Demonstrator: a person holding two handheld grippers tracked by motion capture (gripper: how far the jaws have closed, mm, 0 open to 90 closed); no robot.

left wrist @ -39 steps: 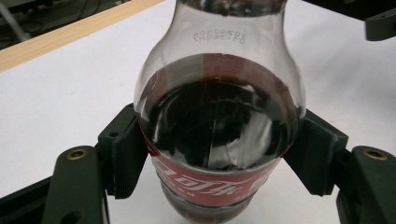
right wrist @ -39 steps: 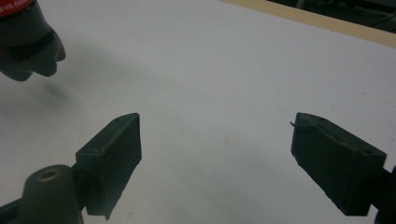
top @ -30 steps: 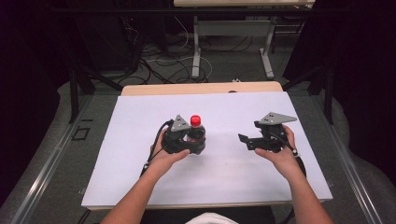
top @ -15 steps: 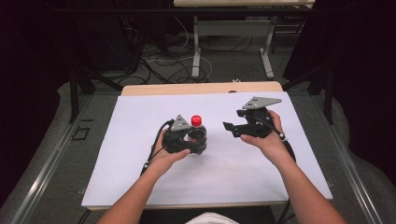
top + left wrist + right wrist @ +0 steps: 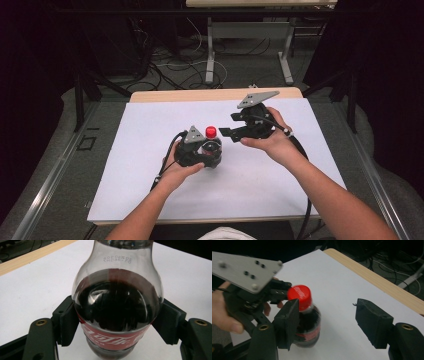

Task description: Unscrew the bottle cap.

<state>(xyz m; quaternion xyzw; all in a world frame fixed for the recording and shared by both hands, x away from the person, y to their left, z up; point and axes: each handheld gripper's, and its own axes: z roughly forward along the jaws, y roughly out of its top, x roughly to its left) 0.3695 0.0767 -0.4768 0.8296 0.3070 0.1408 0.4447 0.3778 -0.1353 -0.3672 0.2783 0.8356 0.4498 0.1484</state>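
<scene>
Red-capped cola bottle (image 5: 211, 141) upright on white sheet (image 5: 130, 165) near table centre, clamped at its labelled body by both pads of left gripper (image 5: 204, 152). Right gripper (image 5: 223, 133) at roughly 2 o'clock from bottle, raised, pointed toward cap (image 5: 298, 293); jaws about half spread, lately closing, nothing pressed between, bottle neck just beside one pad (image 5: 288, 323). Wooden table edge (image 5: 215, 94) at 12 o'clock.

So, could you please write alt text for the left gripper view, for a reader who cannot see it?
A cola bottle with dark drink and a red label stands upright on a white table, clamped at its sides between the two black pads of the left tool. A light wooden edge runs along the top left.
</scene>
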